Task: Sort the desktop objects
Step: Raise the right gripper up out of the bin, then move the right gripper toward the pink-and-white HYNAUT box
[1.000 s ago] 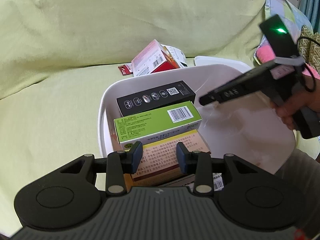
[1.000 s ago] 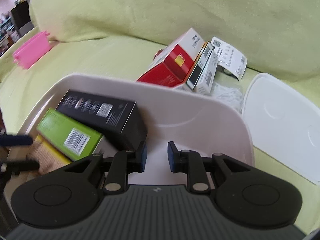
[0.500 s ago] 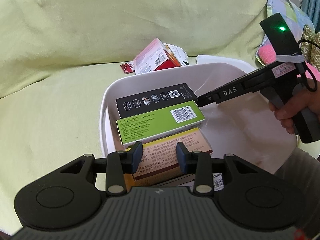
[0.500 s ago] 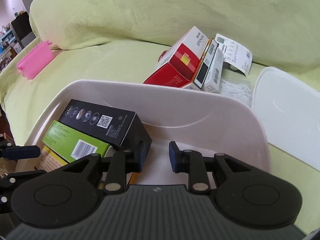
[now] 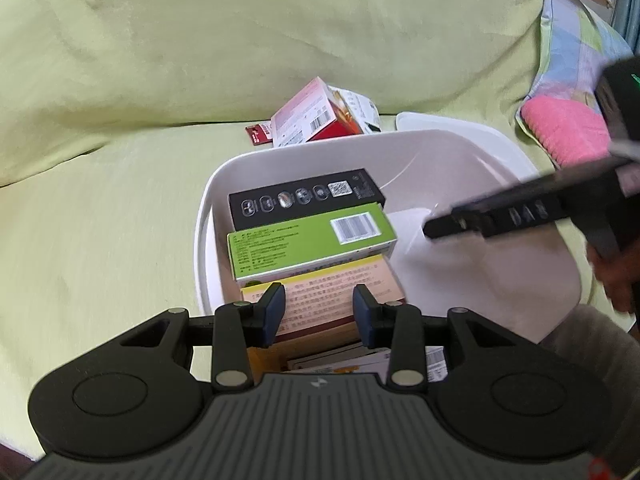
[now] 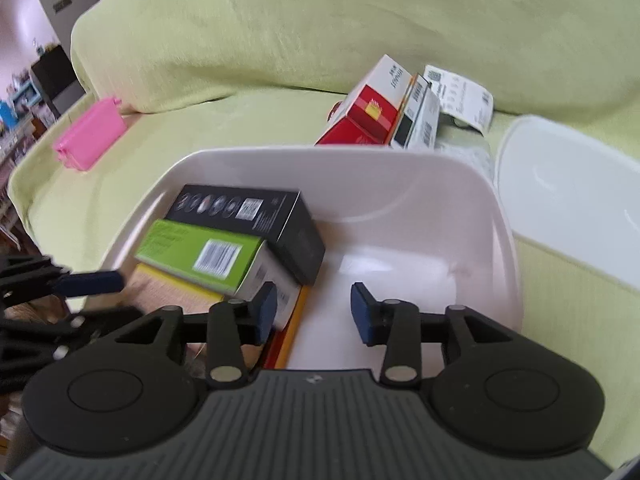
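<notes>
**A:** Where are the things you have left to sort?

**B:** A leaning cluster sits on the green sofa cover just beyond the far rim of the white bin [image 6: 504, 216]: a red and white box [image 6: 368, 108], with a narrower black and white box [image 6: 418, 122] propped against its right side and a paper receipt [image 6: 460, 96] behind them. Your right gripper [image 6: 313, 312] hangs over the bin's bare right half, so the cluster lies straight ahead of it and a little right.

**A:** Which hand is nearer?

**B:** The right, I judge. Your left gripper [image 5: 319, 312] hovers over the near end of the bin, above a beige box [image 5: 340, 296], with the green box [image 5: 308, 240] and black box [image 5: 304, 198] lying between it and the cluster.

**A:** And how does the red box lie?

**B:** Its long axis runs from near left up to far right, tilted upward, its white end face highest (you would meet it on a slant).

**A:** Are the tools holding anything?

**B:** No. Both have their jaws parted with a clear gap and nothing between the pads.
</notes>
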Action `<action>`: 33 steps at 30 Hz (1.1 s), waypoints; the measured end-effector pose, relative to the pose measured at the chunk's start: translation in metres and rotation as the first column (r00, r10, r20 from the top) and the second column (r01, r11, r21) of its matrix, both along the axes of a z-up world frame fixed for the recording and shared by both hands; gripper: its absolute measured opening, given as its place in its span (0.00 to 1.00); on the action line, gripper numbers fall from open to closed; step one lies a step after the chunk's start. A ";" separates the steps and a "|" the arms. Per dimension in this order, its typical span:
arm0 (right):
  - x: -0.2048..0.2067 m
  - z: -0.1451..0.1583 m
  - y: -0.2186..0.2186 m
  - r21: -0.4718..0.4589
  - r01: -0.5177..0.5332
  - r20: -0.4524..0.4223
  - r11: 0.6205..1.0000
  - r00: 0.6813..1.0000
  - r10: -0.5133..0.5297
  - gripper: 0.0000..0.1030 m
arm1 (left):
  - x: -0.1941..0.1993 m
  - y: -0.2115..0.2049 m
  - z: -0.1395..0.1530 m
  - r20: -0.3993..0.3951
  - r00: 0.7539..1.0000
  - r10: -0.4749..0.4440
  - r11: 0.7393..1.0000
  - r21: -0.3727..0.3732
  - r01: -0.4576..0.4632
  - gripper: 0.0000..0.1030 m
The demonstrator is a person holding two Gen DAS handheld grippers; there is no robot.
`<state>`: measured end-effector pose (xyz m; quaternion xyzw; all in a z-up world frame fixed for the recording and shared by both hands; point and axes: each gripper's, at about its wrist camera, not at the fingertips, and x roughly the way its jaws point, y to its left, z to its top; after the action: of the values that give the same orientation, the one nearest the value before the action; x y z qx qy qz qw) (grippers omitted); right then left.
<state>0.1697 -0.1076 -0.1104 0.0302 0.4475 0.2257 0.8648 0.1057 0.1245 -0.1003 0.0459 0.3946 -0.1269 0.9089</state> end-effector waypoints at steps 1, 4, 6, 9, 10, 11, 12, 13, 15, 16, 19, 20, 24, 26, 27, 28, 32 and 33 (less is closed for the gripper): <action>-0.007 0.001 -0.001 0.008 0.005 -0.003 1.000 1.000 -0.005 0.39 | -0.001 -0.002 0.002 0.002 1.000 0.002 1.000 0.001 -0.002 0.42; -0.020 0.004 -0.005 0.018 0.008 -0.005 1.000 1.000 -0.008 0.41 | -0.006 -0.008 0.009 0.008 1.000 0.008 1.000 0.004 -0.008 0.42; -0.027 0.007 -0.007 0.022 0.009 -0.004 1.000 1.000 -0.009 0.42 | -0.011 -0.011 0.013 0.010 1.000 0.014 1.000 0.003 -0.014 0.42; -0.037 0.015 -0.010 0.029 0.014 0.011 0.999 1.000 -0.014 0.47 | -0.018 -0.016 0.020 0.015 1.000 0.025 1.000 -0.001 -0.025 0.43; -0.042 0.018 -0.012 0.032 0.018 0.019 0.999 1.000 -0.018 0.52 | -0.022 -0.018 0.023 0.018 0.999 0.030 1.000 -0.003 -0.030 0.44; -0.047 0.022 -0.013 0.036 0.024 0.031 0.999 0.999 -0.025 0.57 | -0.025 -0.019 0.025 0.022 0.999 0.035 0.999 -0.006 -0.035 0.45; -0.050 0.025 -0.015 0.041 0.027 0.040 0.999 0.999 -0.029 0.59 | -0.028 -0.021 0.027 0.025 0.999 0.039 0.999 -0.009 -0.039 0.46; -0.054 0.028 -0.016 0.045 0.031 0.049 0.998 0.998 -0.033 0.64 | -0.031 -0.022 0.029 0.028 0.999 0.045 0.999 -0.013 -0.045 0.46; -0.061 0.033 -0.018 0.059 0.038 0.064 0.998 0.997 -0.042 0.72 | -0.038 -0.024 0.032 0.034 0.998 0.061 0.998 -0.023 -0.060 0.56; -0.065 0.035 -0.020 0.067 0.041 0.071 0.997 0.996 -0.046 0.79 | -0.041 -0.025 0.034 0.038 0.997 0.069 0.997 -0.031 -0.068 0.58; -0.076 0.043 -0.024 0.087 0.053 0.093 0.995 0.994 -0.061 0.96 | -0.052 -0.025 0.040 0.048 0.995 0.091 0.995 -0.054 -0.088 0.64; -0.080 0.045 -0.026 0.090 0.058 0.100 0.994 0.993 -0.067 0.99 | -0.055 -0.025 0.041 0.053 0.994 0.097 0.994 -0.060 -0.094 0.70; -0.100 0.060 -0.037 0.103 0.088 0.127 0.991 0.987 -0.101 0.99 | -0.072 -0.025 0.051 0.100 0.987 0.128 0.990 -0.079 -0.120 0.85; -0.111 0.069 -0.043 0.106 0.106 0.149 0.989 0.981 -0.121 0.99 | -0.080 -0.026 0.055 0.112 0.986 0.126 0.988 -0.098 -0.116 0.86; -0.118 0.074 -0.046 0.101 0.115 0.167 0.988 0.977 -0.131 0.99 | -0.083 -0.027 0.057 0.118 0.985 0.123 0.988 -0.104 -0.111 0.87; -0.124 0.078 -0.048 0.095 0.120 0.185 0.988 0.973 -0.136 0.99 | -0.086 -0.028 0.059 0.124 0.985 0.118 0.989 -0.108 -0.105 0.87; -0.146 0.092 -0.058 0.097 0.142 0.243 0.985 0.956 -0.161 0.99 | -0.098 -0.039 0.064 0.147 0.986 0.081 0.994 -0.091 -0.068 0.89; -0.149 0.093 -0.060 0.113 0.147 0.247 0.983 0.954 -0.171 0.99 | -0.101 -0.042 0.065 0.151 0.986 0.069 0.995 -0.079 -0.057 0.89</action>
<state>0.0211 -0.1678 -0.0174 0.0772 0.3173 0.1780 0.9282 0.0046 0.0829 -0.0352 0.0090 0.3196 -0.1090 0.9412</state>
